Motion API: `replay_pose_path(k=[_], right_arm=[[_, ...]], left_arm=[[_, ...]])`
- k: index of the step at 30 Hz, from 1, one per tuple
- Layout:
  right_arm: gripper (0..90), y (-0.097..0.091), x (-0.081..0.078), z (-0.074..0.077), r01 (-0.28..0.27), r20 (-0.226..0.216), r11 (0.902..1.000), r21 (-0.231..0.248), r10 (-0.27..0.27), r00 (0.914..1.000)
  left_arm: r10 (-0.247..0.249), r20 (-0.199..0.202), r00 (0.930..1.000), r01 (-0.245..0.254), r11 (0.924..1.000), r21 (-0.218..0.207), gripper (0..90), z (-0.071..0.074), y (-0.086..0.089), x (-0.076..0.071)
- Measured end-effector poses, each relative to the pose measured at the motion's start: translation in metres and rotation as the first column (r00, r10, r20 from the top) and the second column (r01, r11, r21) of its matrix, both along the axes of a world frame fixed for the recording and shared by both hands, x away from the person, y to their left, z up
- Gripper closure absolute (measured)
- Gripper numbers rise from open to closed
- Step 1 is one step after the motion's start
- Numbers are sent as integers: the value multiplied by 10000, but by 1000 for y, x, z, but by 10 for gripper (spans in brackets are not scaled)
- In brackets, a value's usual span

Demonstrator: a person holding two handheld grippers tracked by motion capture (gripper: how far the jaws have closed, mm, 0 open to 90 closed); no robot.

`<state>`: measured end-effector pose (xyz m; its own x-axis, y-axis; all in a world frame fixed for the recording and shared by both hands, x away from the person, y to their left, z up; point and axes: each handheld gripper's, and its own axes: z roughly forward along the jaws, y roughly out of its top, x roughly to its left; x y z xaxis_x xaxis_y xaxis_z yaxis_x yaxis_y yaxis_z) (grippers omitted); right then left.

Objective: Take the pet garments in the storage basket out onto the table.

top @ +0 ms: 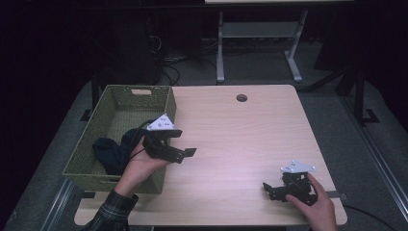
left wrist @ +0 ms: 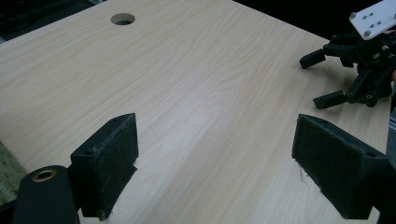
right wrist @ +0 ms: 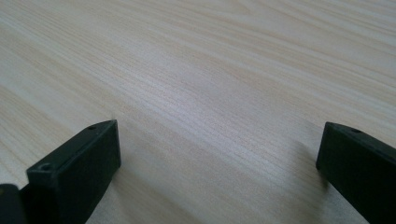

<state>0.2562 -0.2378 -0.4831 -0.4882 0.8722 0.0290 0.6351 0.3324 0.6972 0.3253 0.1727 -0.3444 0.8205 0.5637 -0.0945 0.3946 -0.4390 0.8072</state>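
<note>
Overhead, pale wood table (top: pixel 250 130); dark room beyond.

The dark cloth (top: pixel 109 153) in the green basket (top: pixel 137 96) is partly hidden behind the left tool (top: pixel 185 155) — its shape cannot be made out. The right hand (top: pixel 315 207) is cut off by the bottom edge.

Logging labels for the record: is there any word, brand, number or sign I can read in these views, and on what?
None: no readable text on the green basket, the wooden table, the left gripper or the right gripper.
</note>
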Motion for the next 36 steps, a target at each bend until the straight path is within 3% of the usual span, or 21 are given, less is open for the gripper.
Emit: replay_pose_path(k=[20,36], right_arm=[[0,0,0,0,2,-1,10000,1,-2,10000],[0,0,0,0,1,-2,10000,1,-1,10000]], left_arm=[[502,55,9987,-503,9987,80,143,7,39,3],[1270,185,9917,-1273,9918,148,145,10,74,5]])
